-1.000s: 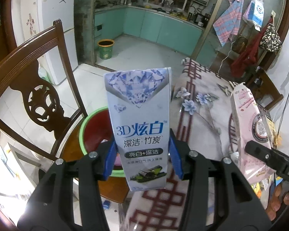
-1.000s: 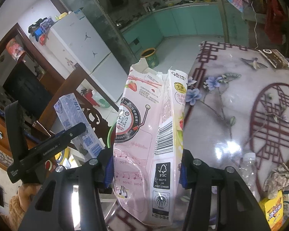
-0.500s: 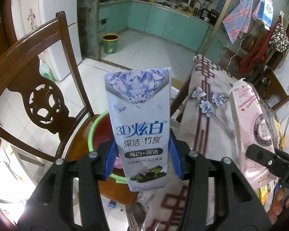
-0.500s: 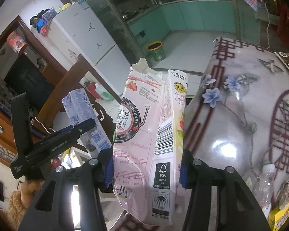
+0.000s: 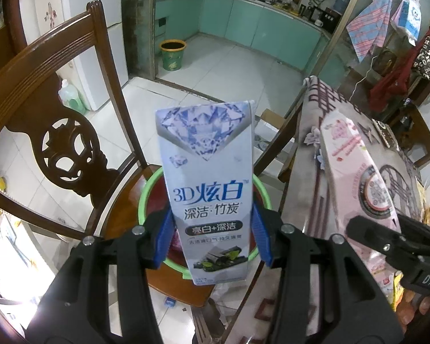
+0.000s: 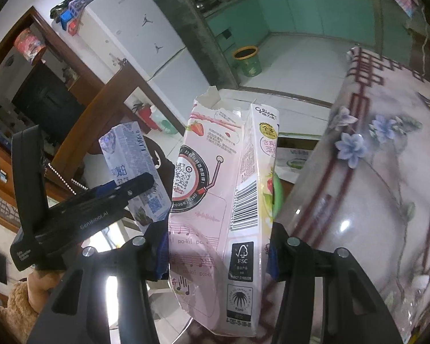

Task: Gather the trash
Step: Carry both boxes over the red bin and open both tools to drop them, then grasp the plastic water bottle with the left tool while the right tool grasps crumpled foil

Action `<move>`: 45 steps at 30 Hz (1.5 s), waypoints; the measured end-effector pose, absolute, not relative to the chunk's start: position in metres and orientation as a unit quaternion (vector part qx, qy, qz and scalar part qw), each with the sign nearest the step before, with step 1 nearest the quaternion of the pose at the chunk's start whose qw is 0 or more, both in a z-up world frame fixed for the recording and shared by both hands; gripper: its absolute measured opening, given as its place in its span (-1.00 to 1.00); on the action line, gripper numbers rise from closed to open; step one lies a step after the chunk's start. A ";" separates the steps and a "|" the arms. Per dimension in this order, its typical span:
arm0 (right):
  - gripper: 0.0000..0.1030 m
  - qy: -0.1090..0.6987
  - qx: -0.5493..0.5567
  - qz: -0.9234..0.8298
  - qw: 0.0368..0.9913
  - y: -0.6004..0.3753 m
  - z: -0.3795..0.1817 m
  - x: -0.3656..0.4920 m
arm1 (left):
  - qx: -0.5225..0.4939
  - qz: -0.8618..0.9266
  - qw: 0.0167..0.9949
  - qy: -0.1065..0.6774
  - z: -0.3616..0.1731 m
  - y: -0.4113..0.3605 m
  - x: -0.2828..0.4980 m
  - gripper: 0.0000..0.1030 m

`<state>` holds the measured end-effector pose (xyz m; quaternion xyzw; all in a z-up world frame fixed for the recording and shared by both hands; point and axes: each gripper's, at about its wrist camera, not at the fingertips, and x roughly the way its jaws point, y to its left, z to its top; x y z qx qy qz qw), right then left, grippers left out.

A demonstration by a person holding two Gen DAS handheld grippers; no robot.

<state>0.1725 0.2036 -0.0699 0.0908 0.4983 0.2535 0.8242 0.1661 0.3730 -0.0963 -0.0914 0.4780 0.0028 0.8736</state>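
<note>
The left gripper clamps its blue pads on the lower part of a grey toothpaste box, which stands upright between the jaws. Below and behind the box sits a green-rimmed bin on the seat of a wooden chair. Compared with a second ago, the bin and chair seat have slid further under the box, so the box now hangs over the bin's mouth rather than beside the tabletop; more of the bin's rim shows on both sides of the box. The grip on the box looks the same.

The right gripper clamps a pink snack box with a torn top edge, also upright between the jaws. In the right wrist view the flowered tabletop has shifted towards the right edge, and the bottle and wrappers that lay on it a second ago have mostly left the picture. The left gripper with the toothpaste box now sits closer to the pink box, and a strip of the green bin shows just behind the pink box's right edge. In the left wrist view the pink box looms larger at the right, over the tabletop's edge, with the right gripper beneath it
</note>
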 end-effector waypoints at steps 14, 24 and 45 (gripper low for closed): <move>-0.01 0.499 0.058 0.275 0.820 0.231 -0.084 0.200 | -0.092 0.020 0.866 0.492 -0.114 0.385 0.181 -0.01; 0.10 0.498 0.066 0.273 0.820 0.228 -0.084 0.202 | -0.096 0.040 0.870 0.482 -0.110 0.392 0.183 0.44; 0.18 0.442 0.085 0.220 0.866 0.134 -0.026 0.121 | -0.077 -0.018 0.895 0.438 -0.059 0.318 0.132 0.44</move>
